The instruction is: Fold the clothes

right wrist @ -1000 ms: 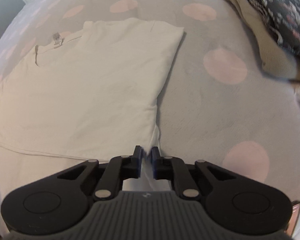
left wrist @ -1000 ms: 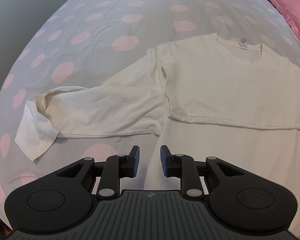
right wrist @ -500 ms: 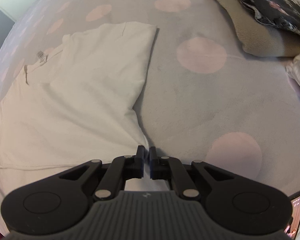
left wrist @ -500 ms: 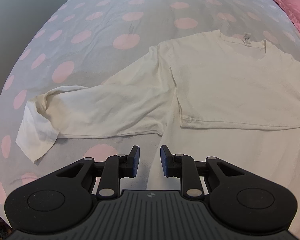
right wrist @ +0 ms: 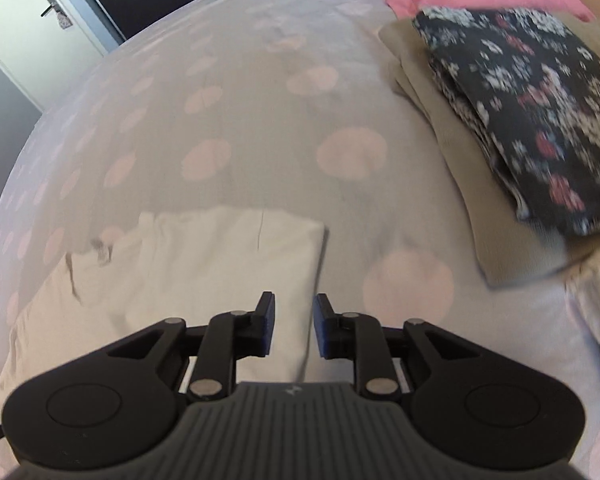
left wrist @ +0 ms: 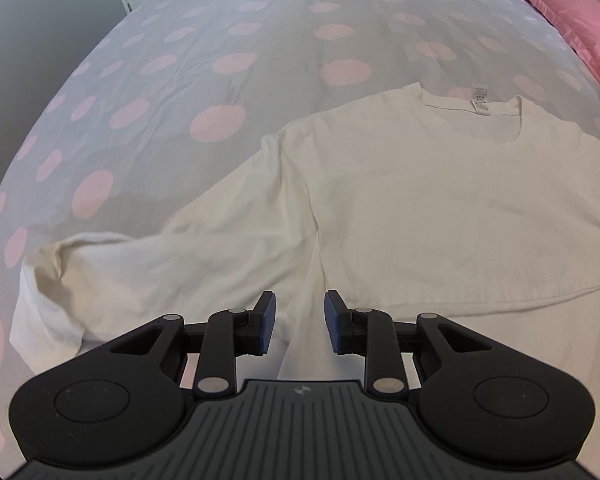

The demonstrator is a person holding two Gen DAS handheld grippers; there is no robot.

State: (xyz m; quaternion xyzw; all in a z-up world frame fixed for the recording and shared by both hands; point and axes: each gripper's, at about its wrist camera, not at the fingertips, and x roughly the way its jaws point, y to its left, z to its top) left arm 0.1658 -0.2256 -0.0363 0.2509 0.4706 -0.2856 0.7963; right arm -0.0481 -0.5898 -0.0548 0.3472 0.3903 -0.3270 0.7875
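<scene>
1. We see a white long-sleeved shirt lying flat on the bed, its neckline at the far end with a white label showing inside the collar.
2. Its left sleeve stretches out sideways across the bed, with the cuff end rumpled and partly turned over.
3. A hem edge runs across the near part of the body, so we take the lower part to be folded.
4. In the right wrist view, the shirt's right side ends in a straight folded edge with a squared corner; no sleeve sticks out there.
</scene>
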